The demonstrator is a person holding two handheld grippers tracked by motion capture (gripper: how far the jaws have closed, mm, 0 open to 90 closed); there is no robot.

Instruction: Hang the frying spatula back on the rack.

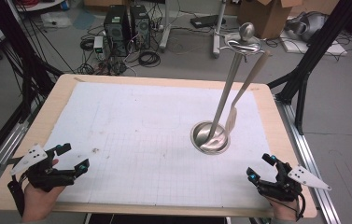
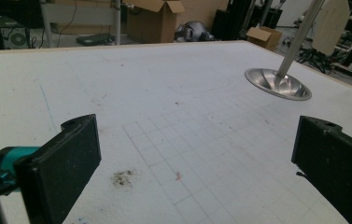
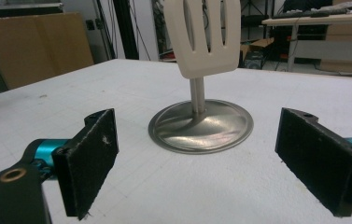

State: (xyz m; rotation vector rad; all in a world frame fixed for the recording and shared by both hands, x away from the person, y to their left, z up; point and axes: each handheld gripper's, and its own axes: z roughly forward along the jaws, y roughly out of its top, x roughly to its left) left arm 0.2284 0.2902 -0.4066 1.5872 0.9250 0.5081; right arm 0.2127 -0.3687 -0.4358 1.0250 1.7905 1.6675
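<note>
Both hand-held grippers rest at the near edge of the bench [image 1: 33, 121], jaws spread, nothing between them. The left hand-held gripper [image 1: 73, 158] sits at the near left corner, the right hand-held gripper [image 1: 260, 167] at the near right.

The utensil stand [image 1: 210, 136] is right of centre on the white mat [image 1: 131, 130], well apart from both grippers: a round steel base with an upright post rising to a hook ring and ball top. A pale slotted spatula [image 1: 243, 91] hangs from the ring, blade down, its lower edge just above the base. In the right gripper view the spatula blade [image 3: 208, 37] hangs directly ahead, in front of the post.

Judged step: reach for the spatula. The right hand-held gripper is nearer and already faces it. Best approach looks to be level, jaws kept wide, closing on the handle above the blade rather than on the slotted part, then lifting up to clear the hook without tipping the stand.

Count: one stand, one spatula, two grippers, one mat.
</note>
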